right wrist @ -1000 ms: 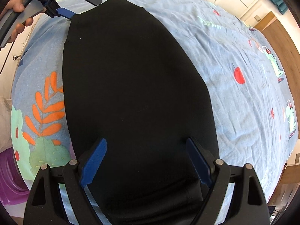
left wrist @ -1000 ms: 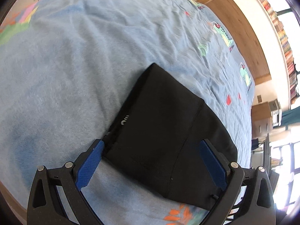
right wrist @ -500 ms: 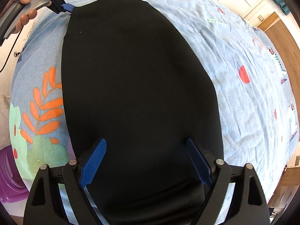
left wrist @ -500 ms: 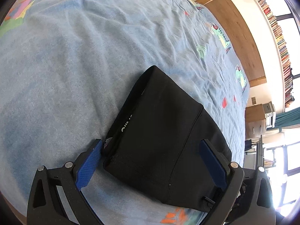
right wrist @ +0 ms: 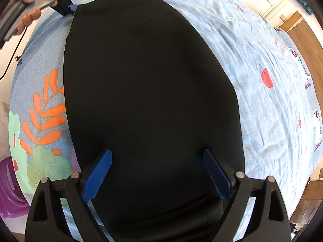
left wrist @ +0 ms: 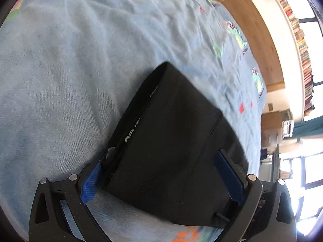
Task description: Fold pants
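Black pants [right wrist: 149,92] lie folded lengthwise on a light blue bedspread [right wrist: 262,121]. In the right wrist view they run from my right gripper [right wrist: 157,171] to the far end. That gripper is open, its blue fingers [right wrist: 99,173] spread over the near end of the cloth. In the left wrist view the waistband end of the pants [left wrist: 173,141] sits between the spread jaws of my open left gripper [left wrist: 161,175], whose left finger [left wrist: 90,181] touches the waistband corner. The right wrist view also shows the left gripper [right wrist: 66,4] at the far end, held by a hand [right wrist: 28,14].
The bedspread [left wrist: 70,70] stretches wide beyond the waistband, printed with orange leaves [right wrist: 44,117] and small red shapes. A purple tub [right wrist: 8,191] stands off the bed's edge. A wooden panel [left wrist: 254,36] and a bookshelf [left wrist: 302,46] line the far wall.
My left gripper has closed in on the waistband, and its left finger now touches the corner. My right gripper stays open over the other end of the pants.
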Demonstrator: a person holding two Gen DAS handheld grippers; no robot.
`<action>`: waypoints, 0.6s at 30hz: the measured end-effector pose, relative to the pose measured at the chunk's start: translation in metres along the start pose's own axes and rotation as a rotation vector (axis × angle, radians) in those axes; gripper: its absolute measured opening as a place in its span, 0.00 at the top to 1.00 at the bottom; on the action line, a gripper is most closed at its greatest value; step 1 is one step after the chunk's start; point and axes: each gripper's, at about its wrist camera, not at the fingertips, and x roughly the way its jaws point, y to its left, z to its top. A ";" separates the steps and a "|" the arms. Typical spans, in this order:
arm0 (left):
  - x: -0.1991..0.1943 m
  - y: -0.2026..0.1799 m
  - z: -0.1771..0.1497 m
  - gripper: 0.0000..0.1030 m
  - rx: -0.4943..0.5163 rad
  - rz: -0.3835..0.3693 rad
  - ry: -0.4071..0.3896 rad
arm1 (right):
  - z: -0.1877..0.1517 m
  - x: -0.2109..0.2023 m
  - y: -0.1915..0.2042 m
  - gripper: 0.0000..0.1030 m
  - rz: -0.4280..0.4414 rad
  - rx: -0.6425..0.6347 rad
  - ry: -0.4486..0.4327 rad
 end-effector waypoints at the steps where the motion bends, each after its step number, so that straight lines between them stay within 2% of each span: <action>1: 0.000 -0.001 0.000 0.05 0.001 0.005 -0.001 | 0.000 0.001 0.000 0.00 0.000 0.000 0.000; 4: -0.001 0.000 -0.001 0.11 -0.018 0.037 -0.003 | 0.000 0.002 0.000 0.00 -0.002 0.001 -0.004; 6: -0.002 0.001 -0.002 0.34 -0.018 0.077 0.008 | 0.001 0.003 -0.001 0.00 -0.004 0.001 -0.005; 7: -0.004 0.004 -0.002 0.41 -0.017 0.104 0.015 | 0.001 0.004 -0.001 0.00 -0.004 0.001 -0.005; 8: -0.005 0.008 -0.001 0.53 -0.022 0.112 0.018 | 0.001 0.004 -0.001 0.00 -0.004 0.000 -0.006; 9: -0.008 0.014 -0.001 0.61 -0.038 0.110 0.022 | 0.001 0.004 -0.001 0.00 -0.004 -0.001 -0.007; 11: -0.013 0.024 -0.001 0.69 -0.077 0.082 0.031 | 0.001 0.006 0.000 0.00 -0.007 -0.003 -0.009; 13: -0.015 0.025 0.000 0.72 -0.092 0.081 0.039 | 0.002 0.008 0.000 0.00 -0.012 -0.006 -0.010; 18: -0.026 -0.001 -0.001 0.83 -0.005 0.169 0.006 | 0.004 0.011 0.000 0.00 -0.018 -0.006 -0.007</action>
